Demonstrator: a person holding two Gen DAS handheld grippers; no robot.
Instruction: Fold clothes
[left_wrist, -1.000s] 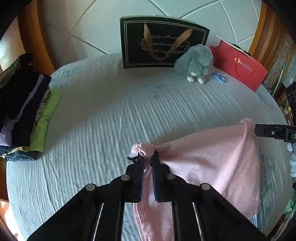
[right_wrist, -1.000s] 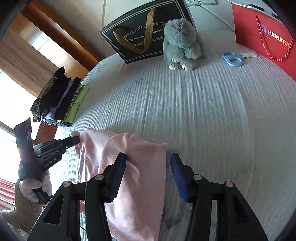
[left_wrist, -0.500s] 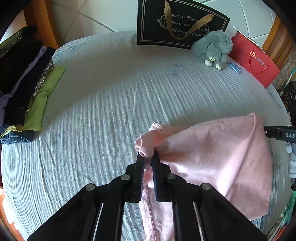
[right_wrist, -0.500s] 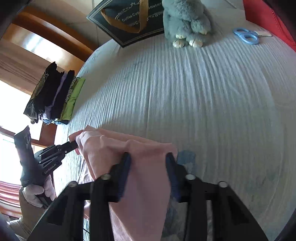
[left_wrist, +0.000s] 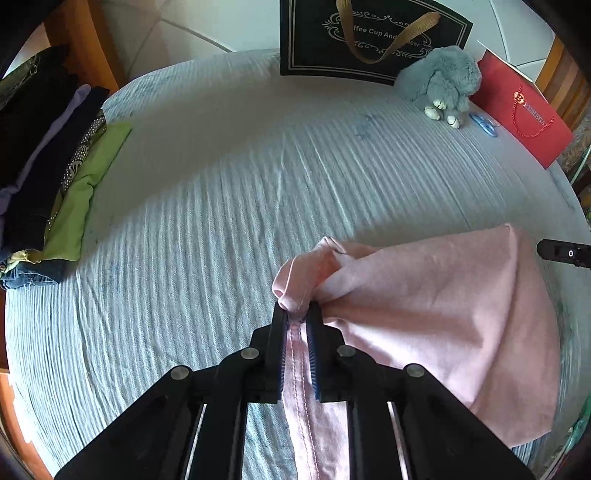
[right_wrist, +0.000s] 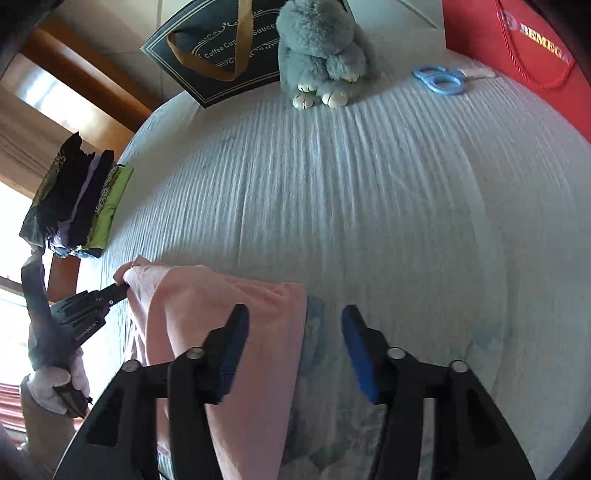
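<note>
A pink garment (left_wrist: 424, 302) lies partly spread on the pale blue ribbed bedcover (left_wrist: 221, 203). My left gripper (left_wrist: 297, 314) pinches a bunched seam corner of it just above the cover; its jaws are opening slightly, but the pads still press on the cloth. In the right wrist view the same gripper (right_wrist: 118, 291) grips the garment's (right_wrist: 221, 295) far left corner. My right gripper (right_wrist: 295, 317) is opening. The garment's right edge hangs loose between its blue pads (right_wrist: 236, 332), and neither pad presses on it. Its tip (left_wrist: 561, 251) shows beside the cloth's right corner.
A stack of folded clothes (left_wrist: 55, 177) sits at the bed's left edge. At the back stand a black gift bag (left_wrist: 369, 37), a grey plush rabbit (left_wrist: 443, 81), blue scissors (right_wrist: 439, 79) and a red bag (left_wrist: 524, 114). A gloved hand (right_wrist: 55, 384) holds the left gripper.
Both grippers sank toward the bedcover with the pink garment. The right gripper's jaws pressed on the cloth's edge half a second ago and now stand wide apart.
</note>
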